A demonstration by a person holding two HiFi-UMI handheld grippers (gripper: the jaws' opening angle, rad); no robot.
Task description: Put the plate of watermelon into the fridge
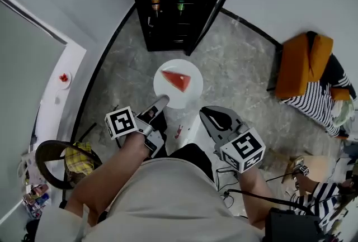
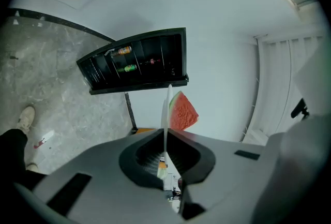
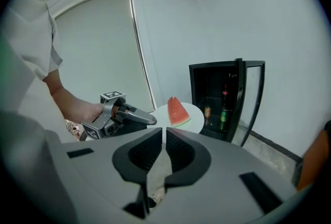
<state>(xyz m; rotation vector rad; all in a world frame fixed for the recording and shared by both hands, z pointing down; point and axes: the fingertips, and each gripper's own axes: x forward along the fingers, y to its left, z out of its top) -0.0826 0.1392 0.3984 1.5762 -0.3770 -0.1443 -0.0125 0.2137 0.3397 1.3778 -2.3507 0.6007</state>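
The round white plate [image 1: 165,90] with one wedge of red watermelon [image 1: 177,80] is in the air above the grey marbled floor [image 1: 235,67]. It is short of the small black fridge [image 1: 168,12] and not yet inside.

Your left gripper [image 1: 160,102] is clamped on the plate's near rim. Its own view shows that rim edge-on between the closed pads, with the wedge on the far half. You hold the plate by one edge only and keep it close to level, evidently so the wedge does not slide.

The fridge's glass door [image 1: 218,0] stands open, leaving the shelves reachable. Two bottles [image 1: 155,3] occupy one shelf inside.

Your right gripper [image 1: 212,119] sits beside the plate, jaws closed together on nothing, and takes no share of the load.

Judgement: this is the carrying stage, on approach to the fridge. Pick a shelf space away from the bottles and keep the plate flat on entry. A single-edge grip leaves little margin against tilt.
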